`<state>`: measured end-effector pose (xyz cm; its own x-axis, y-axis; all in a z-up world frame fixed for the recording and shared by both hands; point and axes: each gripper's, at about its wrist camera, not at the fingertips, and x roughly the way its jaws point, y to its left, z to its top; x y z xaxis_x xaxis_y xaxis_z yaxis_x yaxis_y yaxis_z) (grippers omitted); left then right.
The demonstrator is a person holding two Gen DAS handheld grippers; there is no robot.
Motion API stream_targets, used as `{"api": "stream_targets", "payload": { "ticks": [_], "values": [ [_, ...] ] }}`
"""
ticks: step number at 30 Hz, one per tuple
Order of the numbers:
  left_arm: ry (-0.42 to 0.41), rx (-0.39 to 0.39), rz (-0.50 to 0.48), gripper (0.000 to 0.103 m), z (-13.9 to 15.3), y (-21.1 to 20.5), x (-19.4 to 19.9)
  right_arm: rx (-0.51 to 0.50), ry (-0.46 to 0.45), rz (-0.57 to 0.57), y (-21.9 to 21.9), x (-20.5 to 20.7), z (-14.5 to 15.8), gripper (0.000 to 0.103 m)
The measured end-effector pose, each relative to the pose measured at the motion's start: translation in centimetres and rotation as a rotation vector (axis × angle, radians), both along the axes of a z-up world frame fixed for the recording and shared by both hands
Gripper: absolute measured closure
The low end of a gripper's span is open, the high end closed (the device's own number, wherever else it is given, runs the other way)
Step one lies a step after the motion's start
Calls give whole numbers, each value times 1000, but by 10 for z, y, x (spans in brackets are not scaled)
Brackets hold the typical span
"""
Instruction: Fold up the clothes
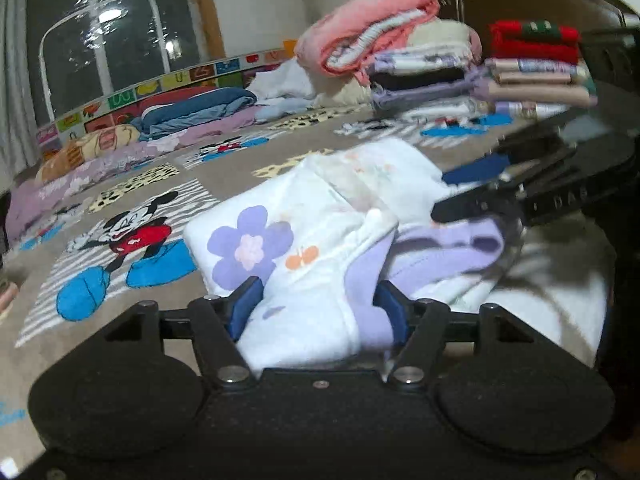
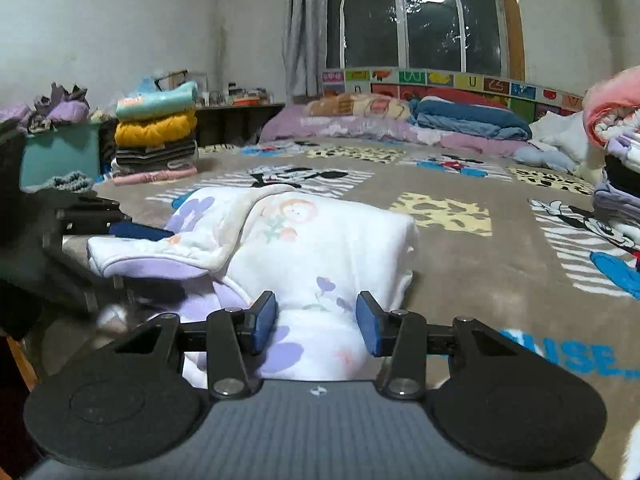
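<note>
Left gripper [image 1: 318,308] grips white garment [image 1: 304,216]; only the right view shows the yellow sweater [image 2: 156,130].

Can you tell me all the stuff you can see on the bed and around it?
white garment: one, white with purple flowers, part folded, on the blanket in front.
cartoon blanket: one, tan with mouse pictures, covers the bed.
pink bundle: one, pink, on top of a folded pile.
red knit: one, red, on top of the next pile.
yellow sweater: one, yellow, in a stack beside the bed.
blue bedding: one heap, blue, far end of the bed.
window: one, dark, behind the bed.
left gripper: black, blue pads, closed on the white garment.
right gripper: black, blue pads, garment between the pads.
</note>
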<state>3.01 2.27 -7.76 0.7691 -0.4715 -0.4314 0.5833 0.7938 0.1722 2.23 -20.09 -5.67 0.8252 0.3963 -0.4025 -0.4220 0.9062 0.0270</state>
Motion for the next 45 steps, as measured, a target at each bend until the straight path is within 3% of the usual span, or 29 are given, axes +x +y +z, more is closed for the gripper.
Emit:
{"api": "stream_targets", "payload": {
  "ticks": [3, 6, 9, 13, 17, 19, 21, 23, 32, 39, 45],
  "values": [
    [57, -116, -61, 42, 23, 23, -1, 19, 11, 3, -5, -2, 7, 58],
    [35, -282, -30, 42, 45, 49, 4, 47, -10, 12, -15, -11, 18, 58],
    [3, -370, 47, 48, 55, 61, 18, 63, -79, 11, -20, -16, 31, 58],
    [3, -431, 75, 50, 57, 68, 43, 65, -144, 9, -16, -1, 44, 58],
    [43, -356, 1, 58, 47, 45, 67, 65, -158, 18, -13, 23, 46, 58],
    [67, -221, -65, 59, 34, 22, 67, 61, -132, 38, -12, 33, 39, 58],
    [23, -33, -94, 60, 17, -6, 57, 37, -82, 69, -8, 41, 26, 58],
    [-23, 37, -94, 60, 12, -16, 50, -29, -17, 78, -1, 49, 8, 57],
    [-84, 79, -65, 60, 3, -16, 46, -4, 6, 82, -1, 54, 0, 57],
    [-78, 26, -14, 58, 23, -6, 32, -30, -48, 52, 0, 23, 13, 57],
    [-59, -26, -50, 57, 40, 10, -3, -70, -101, 53, -2, -20, 30, 59]
  ]
}}
